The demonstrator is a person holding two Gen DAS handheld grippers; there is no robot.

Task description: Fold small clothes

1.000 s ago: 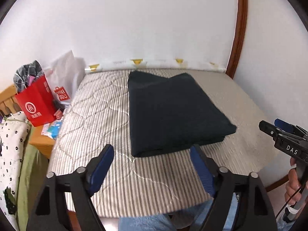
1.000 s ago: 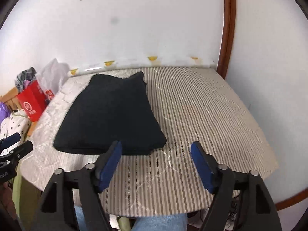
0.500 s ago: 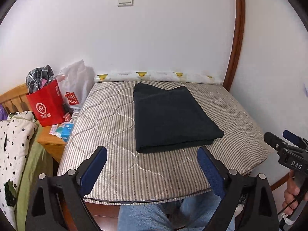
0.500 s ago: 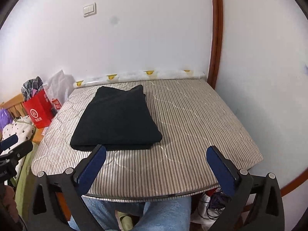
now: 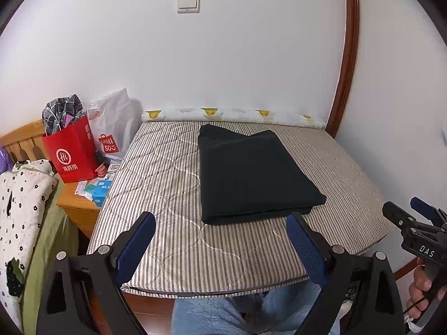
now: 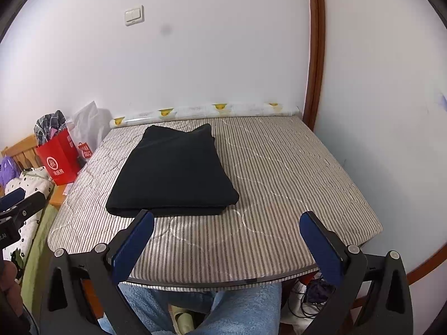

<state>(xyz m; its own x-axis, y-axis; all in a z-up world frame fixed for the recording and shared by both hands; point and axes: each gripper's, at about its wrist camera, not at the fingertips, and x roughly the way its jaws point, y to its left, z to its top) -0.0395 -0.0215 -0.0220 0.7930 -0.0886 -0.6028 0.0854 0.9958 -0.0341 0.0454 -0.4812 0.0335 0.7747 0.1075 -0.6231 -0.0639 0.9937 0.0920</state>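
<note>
the dark garment (image 5: pixel 251 173) sat folded into a neat rectangle mid-mattress (image 5: pixel 167 167), soft knit on striped quilting. both claws had just let go and backed away from it, so the fold looked done. left gripper (image 5: pixel 220 240) and right gripper (image 6: pixel 227 240) were spread wide, nothing between them.

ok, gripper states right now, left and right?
Left gripper: open, empty, short of the folded dark green cloth.
Right gripper: open, empty.
</note>
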